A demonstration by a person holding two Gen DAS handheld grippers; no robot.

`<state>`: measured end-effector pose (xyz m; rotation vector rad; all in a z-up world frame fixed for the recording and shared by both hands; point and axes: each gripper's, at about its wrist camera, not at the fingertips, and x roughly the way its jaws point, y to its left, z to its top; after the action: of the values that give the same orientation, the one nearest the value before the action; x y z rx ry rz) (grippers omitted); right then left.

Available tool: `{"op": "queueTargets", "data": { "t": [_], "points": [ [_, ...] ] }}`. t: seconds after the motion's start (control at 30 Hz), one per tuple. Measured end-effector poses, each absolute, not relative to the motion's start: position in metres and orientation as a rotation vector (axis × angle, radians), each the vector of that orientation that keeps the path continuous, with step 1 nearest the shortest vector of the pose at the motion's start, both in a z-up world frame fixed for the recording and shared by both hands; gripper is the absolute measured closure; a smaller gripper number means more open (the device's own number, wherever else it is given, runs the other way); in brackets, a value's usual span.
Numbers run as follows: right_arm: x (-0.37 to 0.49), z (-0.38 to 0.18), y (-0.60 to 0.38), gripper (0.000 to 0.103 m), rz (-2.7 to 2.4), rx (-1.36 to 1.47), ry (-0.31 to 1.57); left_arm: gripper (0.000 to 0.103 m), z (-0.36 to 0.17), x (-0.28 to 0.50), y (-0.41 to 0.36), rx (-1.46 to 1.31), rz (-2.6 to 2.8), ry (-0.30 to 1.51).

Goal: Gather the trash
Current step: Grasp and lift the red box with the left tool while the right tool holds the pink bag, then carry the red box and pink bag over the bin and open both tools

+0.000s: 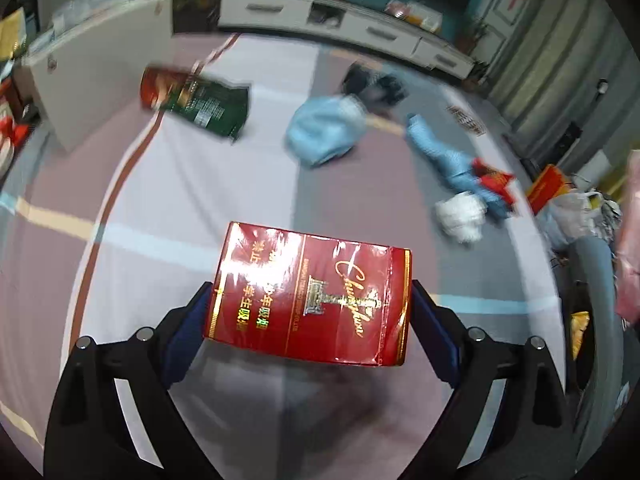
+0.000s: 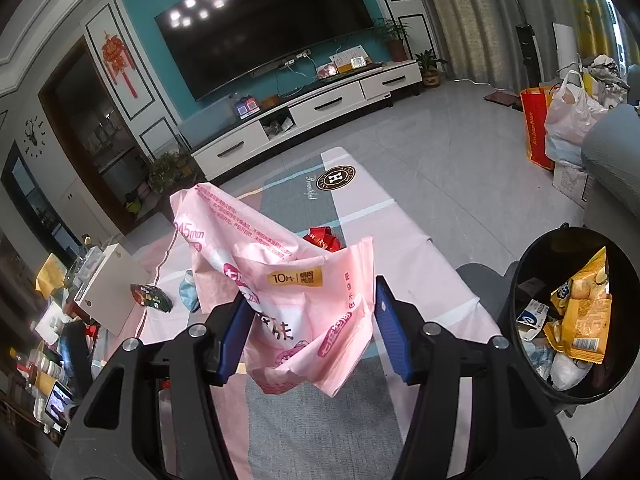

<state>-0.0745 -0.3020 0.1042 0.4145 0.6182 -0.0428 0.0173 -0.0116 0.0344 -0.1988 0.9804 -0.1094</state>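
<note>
Red carton: a glossy red cigarette carton (image 1: 310,296) is held off the patterned mat (image 1: 192,184) between the blue pads of the left gripper (image 1: 310,312); the jaws are spread wide because the carton is taken across its long face.
Left grip: the pads are seen at both short ends of the carton, so it is judged to be clamped rather than resting free.
Pink wrapper: a crumpled pink plastic wrapper (image 2: 280,280) is bunched between the pads of the right gripper (image 2: 308,328), jaws about half closed — the soft film folds and needs less width.
Bin: a black trash bin (image 2: 536,376), already partly filled with yellow snack packets (image 2: 584,312), stands just right of the right gripper; the wrapper is judged to be kept near it for dropping.
Left on the mat: a green-and-red snack bag (image 1: 196,100), a light blue bundle (image 1: 324,130) and white crumpled tissue (image 1: 460,212) — well apart, not yet collected.
</note>
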Motion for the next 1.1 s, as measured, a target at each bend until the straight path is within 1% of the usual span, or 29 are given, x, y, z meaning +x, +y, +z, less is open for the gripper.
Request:
{"op": "queueTargets", "data": {
  "t": [0.3, 0.5, 0.63, 0.83, 1.1],
  "points": [
    [-0.104, 0.118, -0.346, 0.045, -0.133, 0.447, 0.536, 0.011, 0.089, -0.019, -0.069, -0.107, -0.222, 0.813],
    [-0.138, 0.120, -0.398, 0.044, -0.297, 0.517, 0.475, 0.011, 0.124, -0.046, -0.146, -0.051, -0.410, 0.723],
    [-0.158, 0.116, -0.427, 0.043, -0.391, 0.566, 0.460, 0.010, 0.137, -0.057, -0.204, -0.004, -0.529, 0.690],
    [-0.175, 0.095, -0.470, 0.041, -0.496, 0.662, 0.486, 0.010, 0.134, -0.063, -0.273, 0.000, -0.700, 0.717],
    [-0.185, 0.060, -0.506, 0.041, -0.648, 0.724, 0.577, 0.010, 0.094, -0.051, -0.352, 0.015, -0.864, 0.861]
  ]
}}
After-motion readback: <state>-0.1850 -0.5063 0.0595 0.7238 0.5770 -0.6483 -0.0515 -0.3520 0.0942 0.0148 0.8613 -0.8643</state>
